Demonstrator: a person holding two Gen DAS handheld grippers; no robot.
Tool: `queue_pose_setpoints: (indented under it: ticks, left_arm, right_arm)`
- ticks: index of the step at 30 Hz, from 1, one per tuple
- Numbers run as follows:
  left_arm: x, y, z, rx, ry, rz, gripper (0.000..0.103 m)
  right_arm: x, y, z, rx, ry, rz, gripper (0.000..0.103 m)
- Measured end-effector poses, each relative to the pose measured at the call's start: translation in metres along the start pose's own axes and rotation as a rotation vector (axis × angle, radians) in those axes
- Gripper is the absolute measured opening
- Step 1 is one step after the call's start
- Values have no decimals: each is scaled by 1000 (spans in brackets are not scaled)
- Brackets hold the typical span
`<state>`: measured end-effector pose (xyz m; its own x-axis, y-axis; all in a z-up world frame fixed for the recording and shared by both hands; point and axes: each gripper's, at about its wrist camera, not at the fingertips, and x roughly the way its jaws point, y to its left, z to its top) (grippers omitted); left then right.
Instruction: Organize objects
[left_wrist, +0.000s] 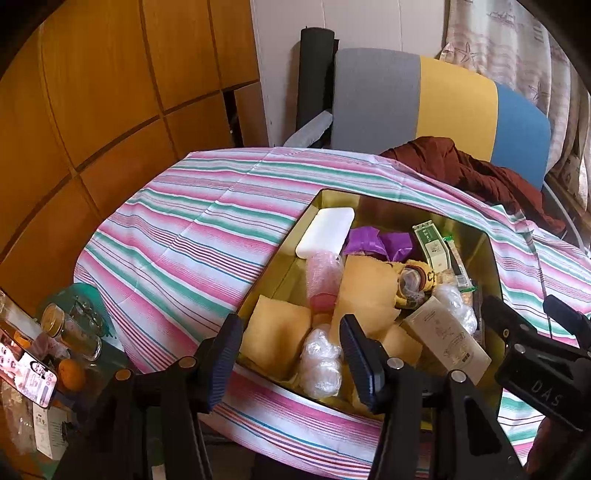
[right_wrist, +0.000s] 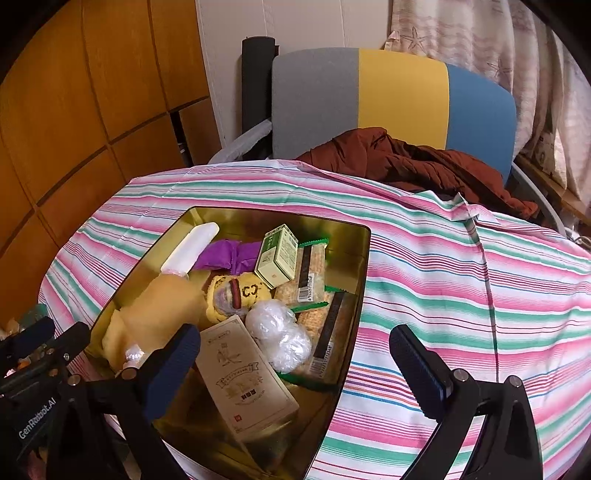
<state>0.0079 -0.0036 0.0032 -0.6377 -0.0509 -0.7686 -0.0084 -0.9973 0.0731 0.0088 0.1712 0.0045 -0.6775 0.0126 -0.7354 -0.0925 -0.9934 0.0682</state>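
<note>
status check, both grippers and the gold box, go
Left hand-held gripper open, empty, over near box edge. Right hand-held gripper open, empty. Gold metal box on striped cloth, full of jumbled items. Nothing in the way.

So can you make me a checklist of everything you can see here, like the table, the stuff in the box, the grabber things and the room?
Surface: table under a pink, green and white striped cloth, creased.
Job's things: gold box on the cloth, holding a white case, purple wrapper, green packet, tan carton, clear plastic wads, yellow cloth, snack bars.
Clutter: jars, an orange and a phone beside the table.
Grippers: left gripper open over the box; right gripper open, empty.
Cables: nothing seen.
Surroundings: grey, yellow and blue chair with a brown garment, wooden panels, curtain.
</note>
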Motion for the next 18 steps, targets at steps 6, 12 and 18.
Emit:
queue_pose_setpoints:
  ticks: [6,12,18]
  left_arm:
    - [4,1,1,-16,20,14,55]
    - [2,0,1,-18,6,25,55]
    - [-1,-1,2,-36,-18,37,55]
  right_arm:
    - [-1,1,-1,-10,-7,-5,103]
    - [1,0,-1,-6,-3,-2,103]
    - [2,0,-2,-10,-4,0,103]
